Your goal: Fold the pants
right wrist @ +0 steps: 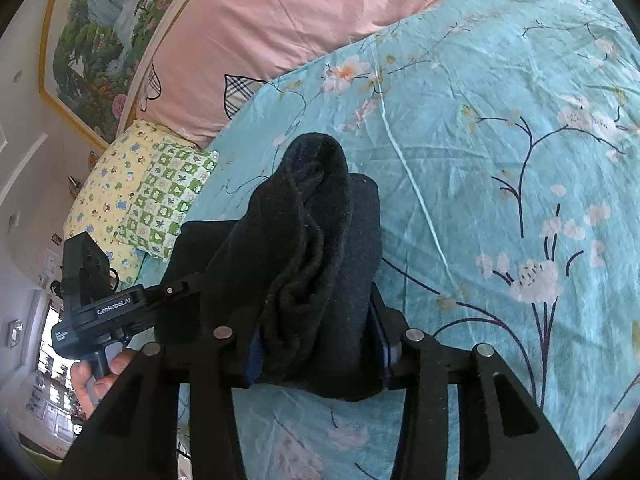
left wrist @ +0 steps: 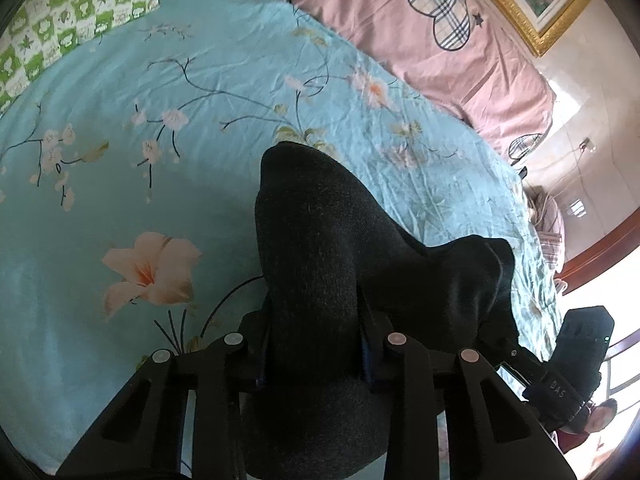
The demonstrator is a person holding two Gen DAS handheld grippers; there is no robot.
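Observation:
The pants (left wrist: 316, 248) are dark, almost black knit fabric, held up above a turquoise floral bedsheet (left wrist: 120, 184). My left gripper (left wrist: 314, 344) is shut on a thick bunch of the fabric, which drapes over its jaws and runs right toward the other gripper (left wrist: 560, 364). In the right wrist view, my right gripper (right wrist: 318, 344) is shut on a crumpled bunch of the pants (right wrist: 316, 232). The left gripper (right wrist: 104, 304) shows at the left there, held by a hand, with the fabric stretched between the two. The fingertips of both are hidden by cloth.
A pink quilt with plaid hearts (left wrist: 420, 20) lies along the far side of the bed. A green checked pillow (left wrist: 68, 20) and a yellow pillow (right wrist: 108, 188) lie at the head. A gold-framed painting (right wrist: 100, 40) hangs on the wall. A person (left wrist: 600, 420) sits near the bright window.

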